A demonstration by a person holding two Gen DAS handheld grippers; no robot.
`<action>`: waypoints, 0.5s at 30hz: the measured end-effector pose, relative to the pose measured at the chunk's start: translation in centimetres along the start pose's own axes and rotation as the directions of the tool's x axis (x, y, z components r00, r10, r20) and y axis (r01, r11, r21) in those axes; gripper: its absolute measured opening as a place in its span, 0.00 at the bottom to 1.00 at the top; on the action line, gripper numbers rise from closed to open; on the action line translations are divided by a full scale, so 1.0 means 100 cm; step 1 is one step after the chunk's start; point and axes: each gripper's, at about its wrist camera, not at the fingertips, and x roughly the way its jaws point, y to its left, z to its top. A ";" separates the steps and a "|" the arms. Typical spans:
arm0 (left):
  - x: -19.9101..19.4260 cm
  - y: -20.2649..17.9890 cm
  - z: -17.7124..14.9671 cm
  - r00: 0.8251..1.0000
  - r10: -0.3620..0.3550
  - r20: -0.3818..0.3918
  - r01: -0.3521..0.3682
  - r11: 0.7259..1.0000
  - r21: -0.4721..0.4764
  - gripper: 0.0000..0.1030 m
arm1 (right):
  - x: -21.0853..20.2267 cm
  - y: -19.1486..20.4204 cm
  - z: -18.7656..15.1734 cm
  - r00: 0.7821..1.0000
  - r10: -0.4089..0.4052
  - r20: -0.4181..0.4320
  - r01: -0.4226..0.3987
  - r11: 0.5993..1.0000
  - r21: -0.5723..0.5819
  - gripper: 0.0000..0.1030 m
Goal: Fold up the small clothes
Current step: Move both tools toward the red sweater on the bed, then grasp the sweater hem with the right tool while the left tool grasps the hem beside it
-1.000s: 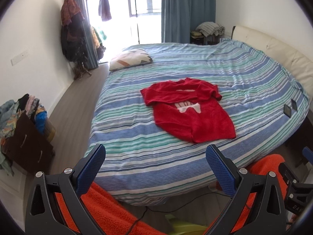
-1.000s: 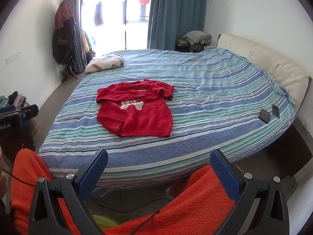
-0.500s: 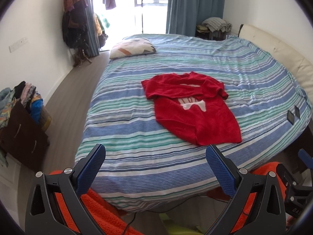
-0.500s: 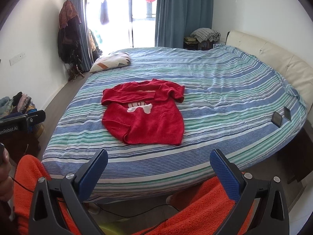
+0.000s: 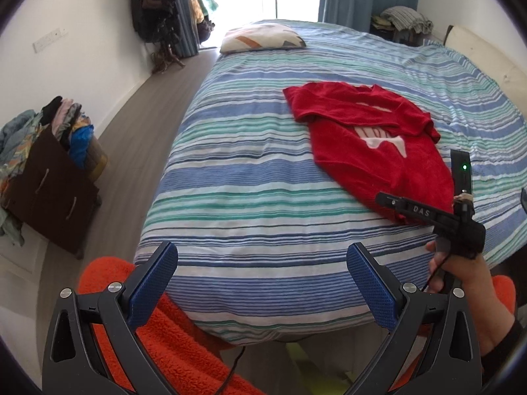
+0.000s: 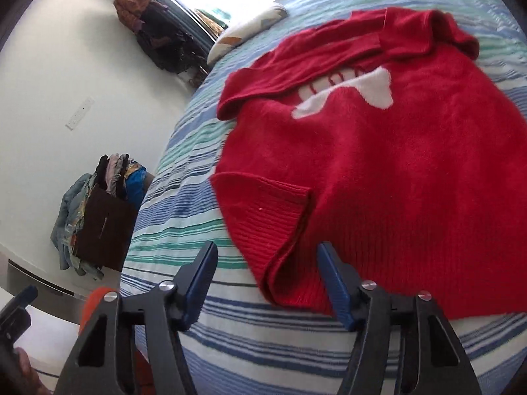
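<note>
A small red knitted sweater (image 6: 378,164) with a white motif lies rumpled on the striped bed (image 6: 184,230), one sleeve folded across its chest. My right gripper (image 6: 266,263) hovers low over the near hem; its jaws are closing, with the ribbed hem corner (image 6: 270,227) just beyond the tips and no pad pressing on it. In the left wrist view the sweater (image 5: 378,151) lies far right on the bed (image 5: 250,197). My left gripper (image 5: 260,263) stands open over the bed's near edge, nothing between its fingers. A hand holds the right gripper's body (image 5: 438,220) beside the sweater.
A patterned pillow (image 5: 263,34) lies at the bed's far end. A dark box (image 5: 49,191) heaped with clothes stands on the floor at left. Hanging clothes (image 5: 158,16) crowd the corner by the window. Orange fleece (image 5: 158,339) covers the person's legs below the grippers.
My right gripper swept forward and down to the sweater's near hem and its jaws narrowed. My left gripper sank toward the bed's edge, still open. The right gripper's body came into the left view.
</note>
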 end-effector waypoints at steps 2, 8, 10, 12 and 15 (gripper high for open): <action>0.010 0.003 -0.005 1.000 0.011 -0.023 -0.010 1.000 0.003 0.99 | 0.008 0.003 -0.004 1.000 -0.001 0.006 0.001 1.000 -0.031 0.07; 0.040 0.018 -0.003 1.000 -0.018 0.013 0.019 0.999 -0.033 0.99 | 0.014 0.090 -0.075 0.974 0.049 -0.222 -0.167 0.820 -0.548 0.10; 0.062 0.020 0.004 0.996 -0.093 0.001 0.093 0.995 -0.046 0.99 | 0.010 0.092 -0.100 0.967 0.024 -0.252 -0.172 0.793 -0.585 0.30; 0.088 0.014 0.013 0.982 -0.186 -0.042 0.184 0.982 -0.051 0.99 | -0.011 0.085 -0.116 0.970 0.028 -0.243 -0.170 0.790 -0.588 0.46; 0.131 -0.007 0.026 0.947 -0.302 -0.115 0.298 0.953 -0.051 0.99 | -0.056 0.055 -0.106 0.991 0.047 -0.123 -0.100 0.874 -0.476 0.47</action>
